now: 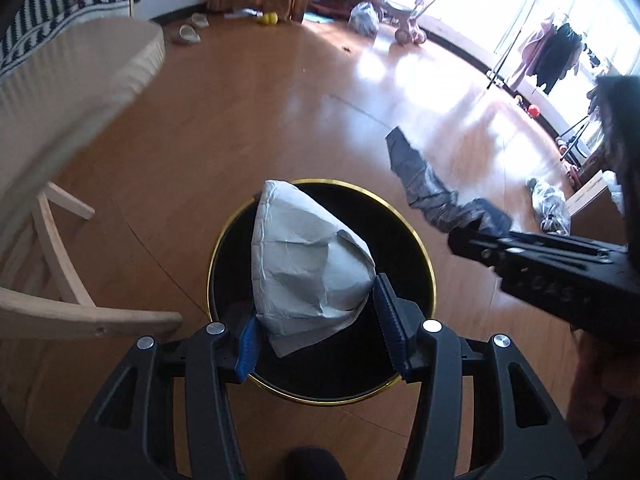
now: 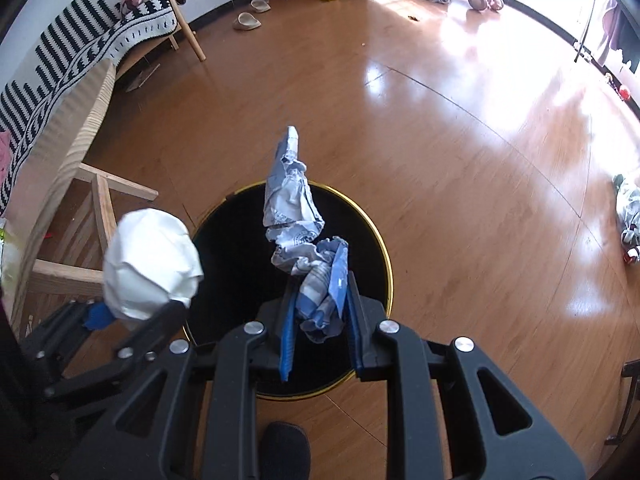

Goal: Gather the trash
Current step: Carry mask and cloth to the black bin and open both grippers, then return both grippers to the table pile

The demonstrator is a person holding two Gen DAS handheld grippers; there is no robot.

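Black gold-rimmed bin [image 1: 224, 240] directly below both claws; its bottom lost in darkness. Left claw [image 1: 316, 320] wide around crumpled white paper [image 1: 304, 256], touching both pads; real grip unclear. Right claw [image 2: 320, 312] narrow, pinching a twisted blue-white wrapper [image 2: 292, 208] above the bin; print unreadable, lower end hidden between pads.
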